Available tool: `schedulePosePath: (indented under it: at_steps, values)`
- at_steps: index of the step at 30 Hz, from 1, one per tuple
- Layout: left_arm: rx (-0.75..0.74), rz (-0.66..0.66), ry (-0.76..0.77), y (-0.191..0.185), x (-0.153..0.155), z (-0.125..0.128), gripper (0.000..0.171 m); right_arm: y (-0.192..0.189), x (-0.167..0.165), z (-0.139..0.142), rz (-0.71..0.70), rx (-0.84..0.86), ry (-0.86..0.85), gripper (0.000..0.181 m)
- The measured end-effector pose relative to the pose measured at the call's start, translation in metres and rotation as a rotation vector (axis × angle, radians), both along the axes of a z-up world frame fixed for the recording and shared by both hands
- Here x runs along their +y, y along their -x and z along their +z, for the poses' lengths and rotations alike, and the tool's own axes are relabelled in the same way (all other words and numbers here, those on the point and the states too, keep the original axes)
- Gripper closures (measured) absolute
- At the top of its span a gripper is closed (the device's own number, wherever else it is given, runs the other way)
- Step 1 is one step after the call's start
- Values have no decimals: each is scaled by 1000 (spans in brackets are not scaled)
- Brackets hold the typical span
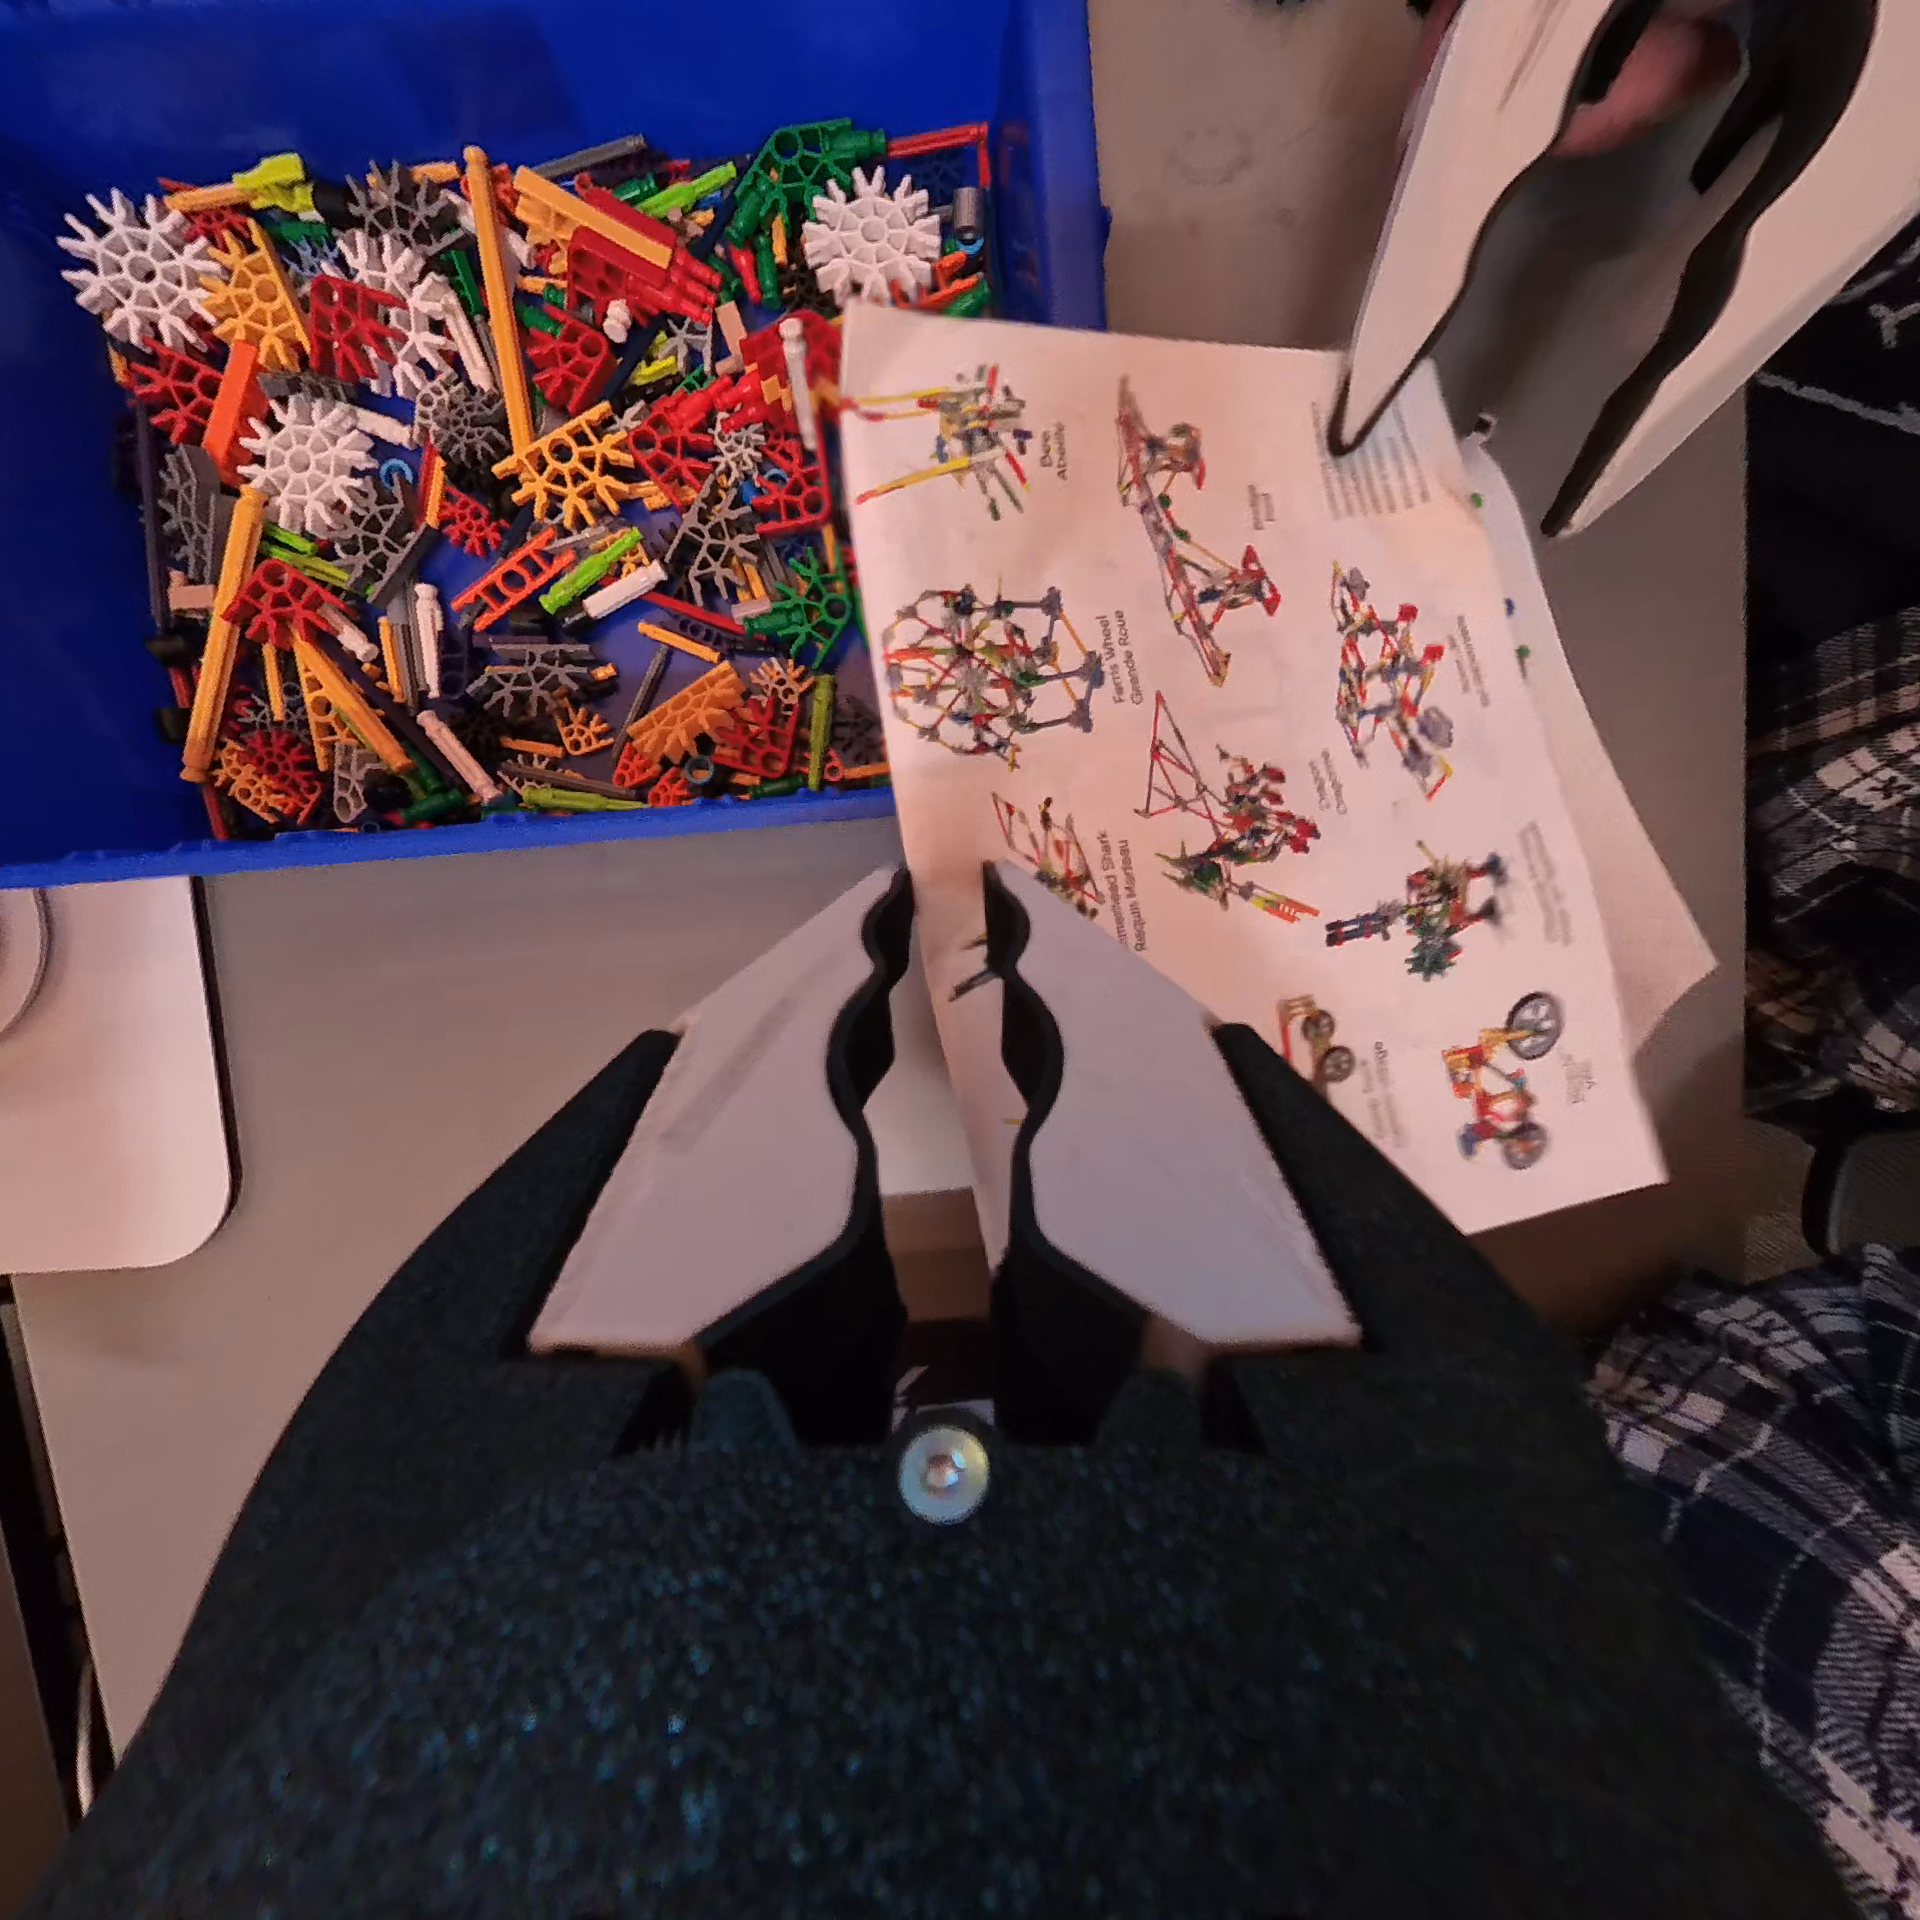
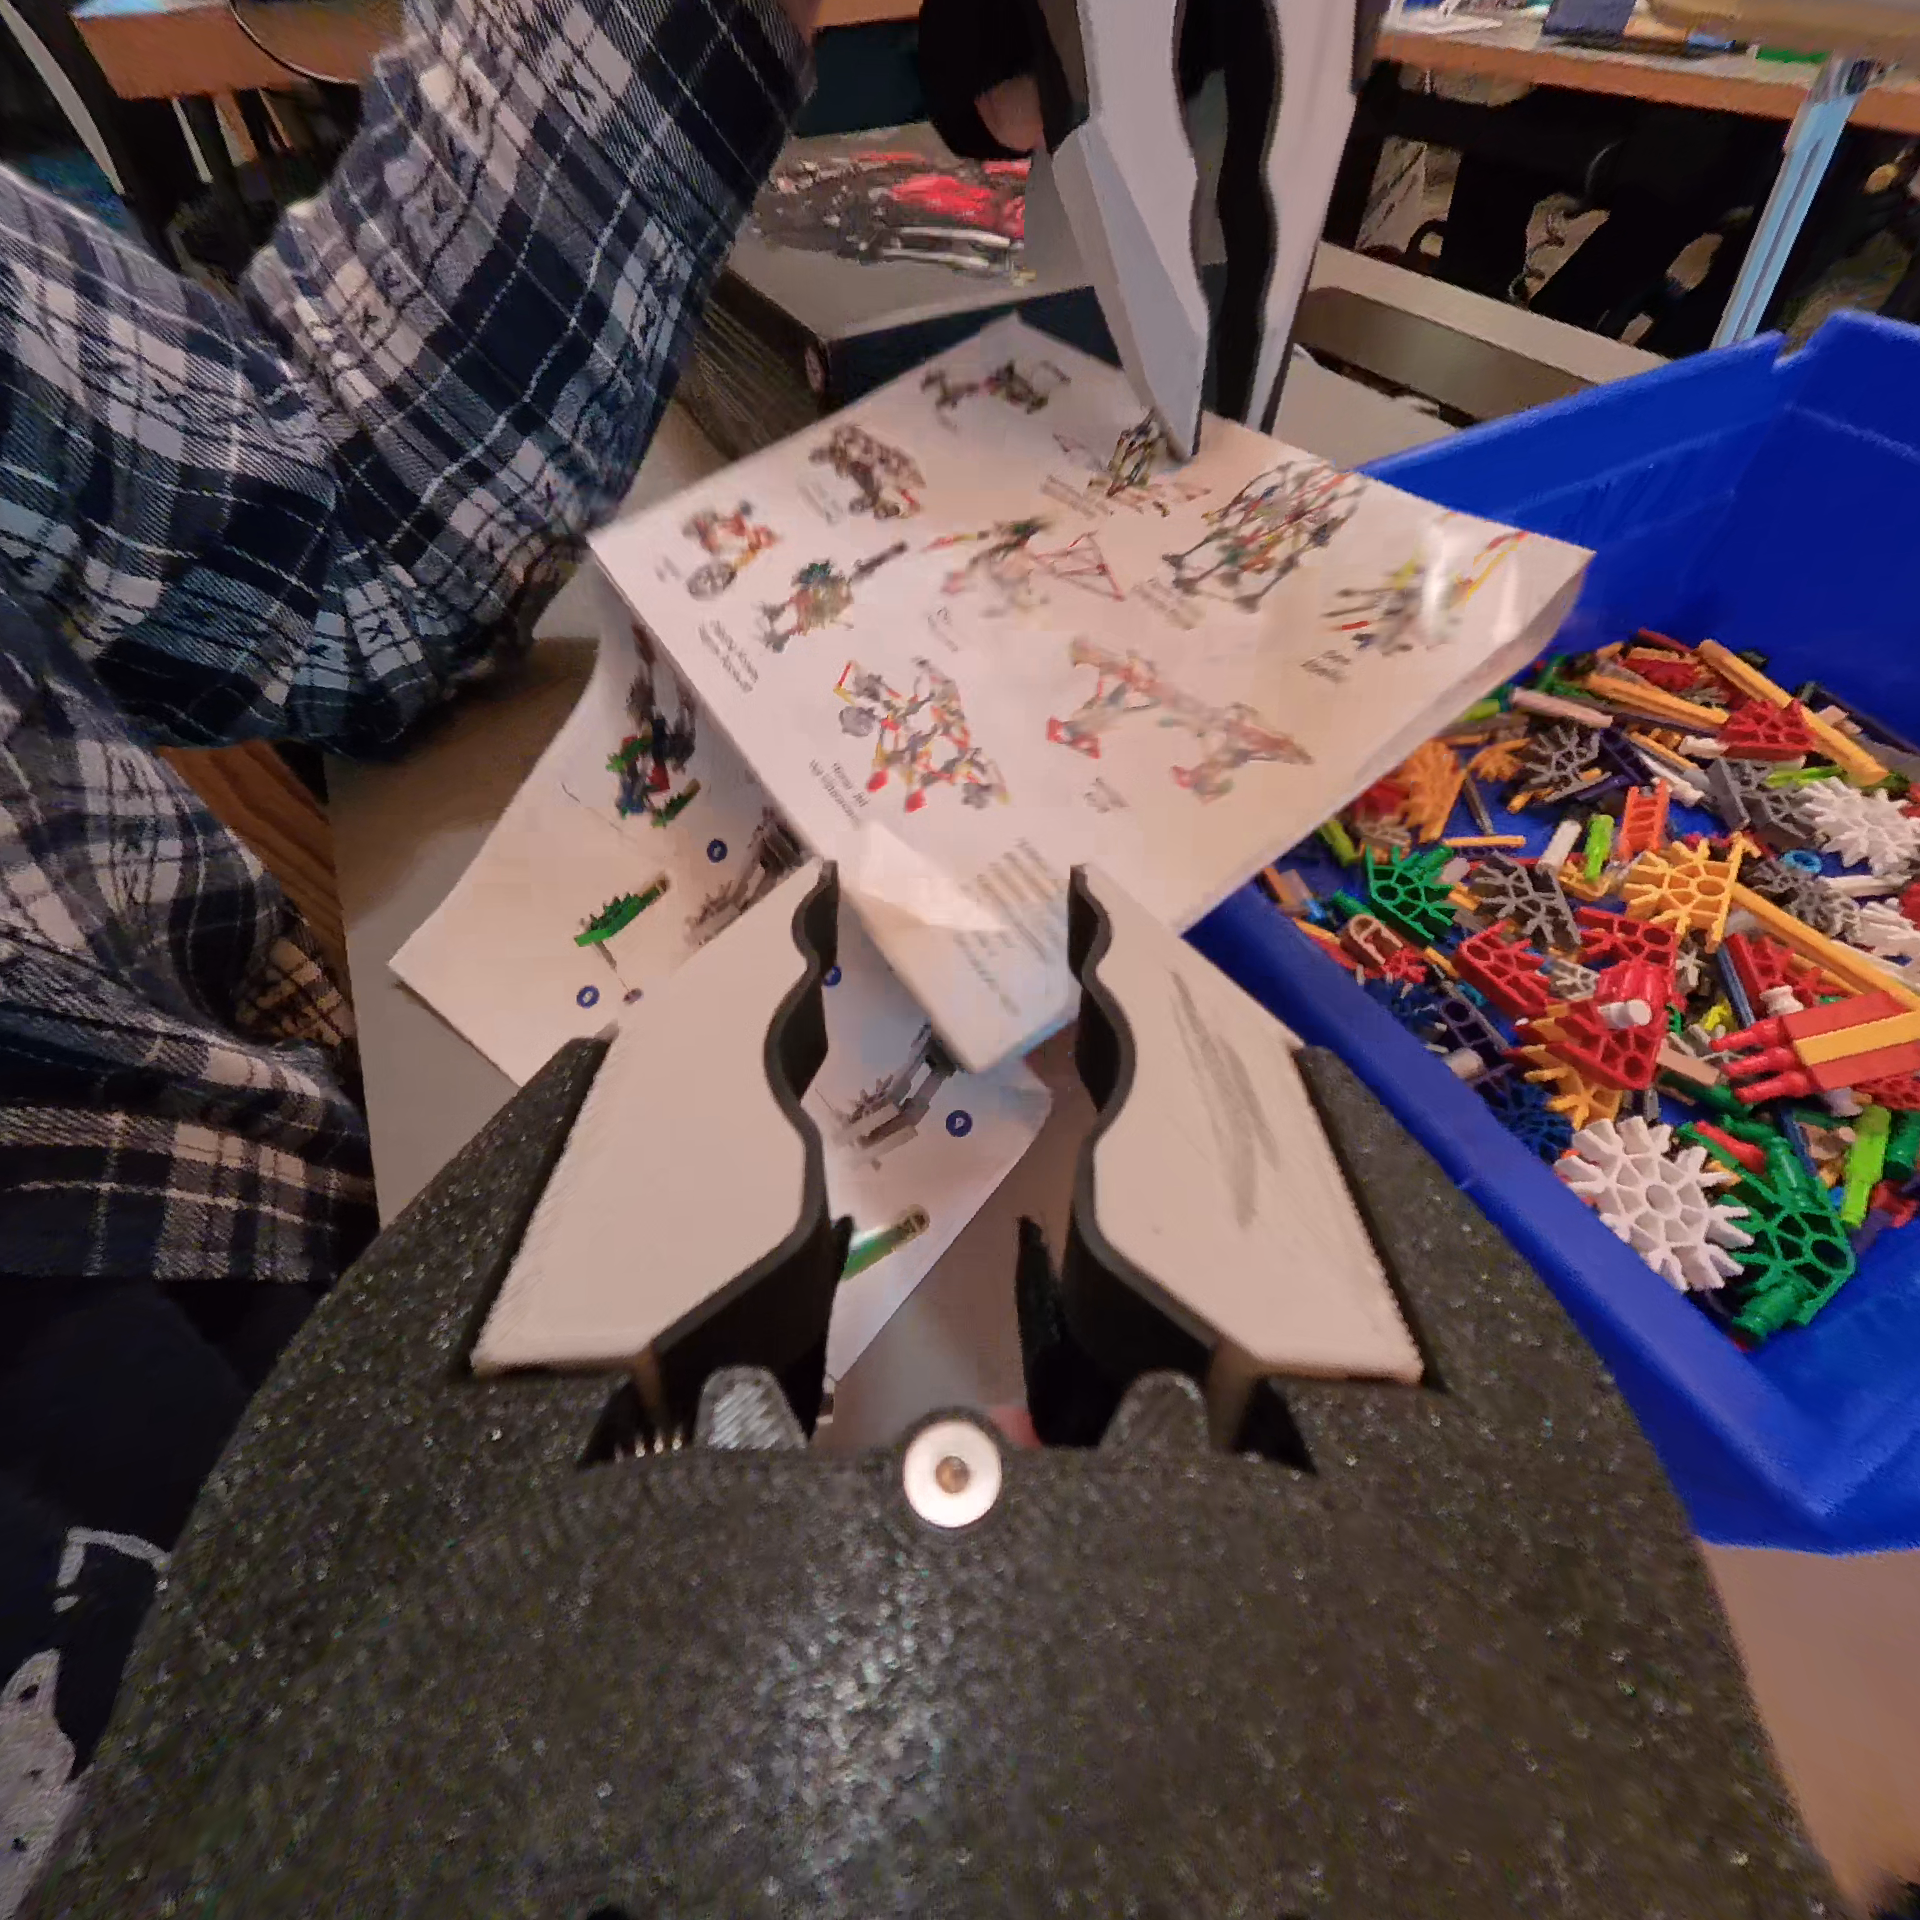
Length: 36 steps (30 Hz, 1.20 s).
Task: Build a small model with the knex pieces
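An instruction booklet [image 1: 1195, 675] with pictures of toy models hangs open next to a blue bin [image 1: 312, 62] full of colourful construction-toy pieces [image 1: 468, 499]. My left gripper [image 1: 948, 883] is closed to a narrow gap on the booklet's edge and holds its top sheet [image 2: 1039, 675] up over the bin's rim [image 2: 1766, 1455]. The left gripper also shows at the top of the right wrist view [image 2: 1226, 436]. My right gripper [image 2: 953, 878] is open, with the sheet's opposite corner between its fingers. It also shows in the left wrist view [image 1: 1455, 483], one tip touching the page.
The booklet's lower pages [image 2: 520, 935] lie on the pale table [image 1: 468, 1039]. A person's plaid sleeve [image 2: 364, 416] is to the left in the right wrist view. A white object [image 1: 104, 1039] lies by the bin. A dark box [image 2: 790, 343] sits behind the booklet. Spacing between my two grippers at the tips: around 12 cm.
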State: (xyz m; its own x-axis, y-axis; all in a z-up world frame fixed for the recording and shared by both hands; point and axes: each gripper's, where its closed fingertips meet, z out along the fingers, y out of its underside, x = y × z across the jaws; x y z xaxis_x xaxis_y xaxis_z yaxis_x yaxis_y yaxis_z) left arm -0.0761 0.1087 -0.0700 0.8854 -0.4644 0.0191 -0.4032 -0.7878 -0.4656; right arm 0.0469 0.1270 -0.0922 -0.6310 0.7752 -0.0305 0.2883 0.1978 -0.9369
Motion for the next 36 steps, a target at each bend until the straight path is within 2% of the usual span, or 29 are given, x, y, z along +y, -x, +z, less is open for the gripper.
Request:
schedulePosePath:
  at_steps: [15,20,25,29,36]
  values:
    - [-3,38,76,3,-24,-3,165,4,13,27,-31,61,-33,138]
    - [13,101,125,17,-32,-12,165,17,45,37,-142,54,-96,138]
    - [24,119,143,21,-33,-16,165,35,85,40,-250,-60,-135,141]
    - [30,112,131,20,-33,-13,165,46,94,29,-247,-185,-213,145]
    - [28,69,74,8,-31,1,168,60,81,-15,-148,-404,-374,151]
